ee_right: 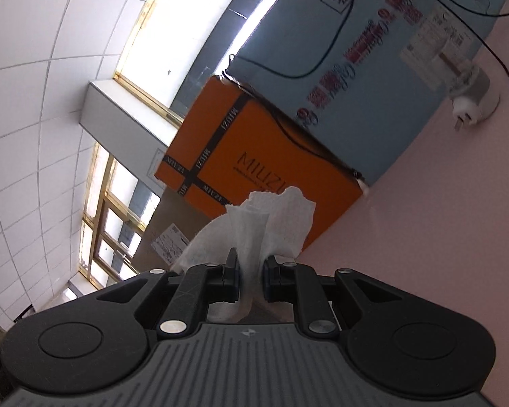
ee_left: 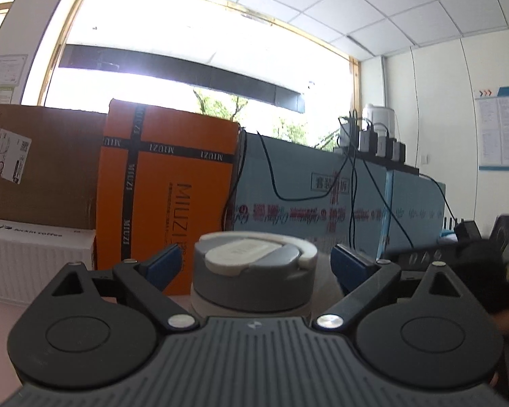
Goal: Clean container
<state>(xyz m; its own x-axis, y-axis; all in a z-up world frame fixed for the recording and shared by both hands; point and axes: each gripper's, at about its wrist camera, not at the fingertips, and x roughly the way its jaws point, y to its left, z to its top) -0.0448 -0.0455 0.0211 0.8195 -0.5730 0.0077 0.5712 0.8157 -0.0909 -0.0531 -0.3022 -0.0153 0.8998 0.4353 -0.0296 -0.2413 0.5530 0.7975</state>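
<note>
In the left wrist view a grey and white lidded container (ee_left: 252, 271) stands upright between my left gripper's blue fingers (ee_left: 164, 266). The left gripper (ee_left: 254, 268) is wide; its pads look close to the container's sides, and contact is not clear. In the right wrist view my right gripper (ee_right: 251, 271) is shut on a crumpled white paper towel (ee_right: 268, 224), which sticks out past the fingertips. This view is strongly tilted. The container is not in the right wrist view.
An orange MIUZI box (ee_left: 168, 186) (ee_right: 254, 149), a brown carton (ee_left: 44, 166), a white ribbed box (ee_left: 34, 257) and a light blue box (ee_left: 322, 196) with cables and chargers (ee_left: 373, 139) stand behind. A white plug adapter (ee_right: 471, 98) lies on the pink table (ee_right: 441, 203).
</note>
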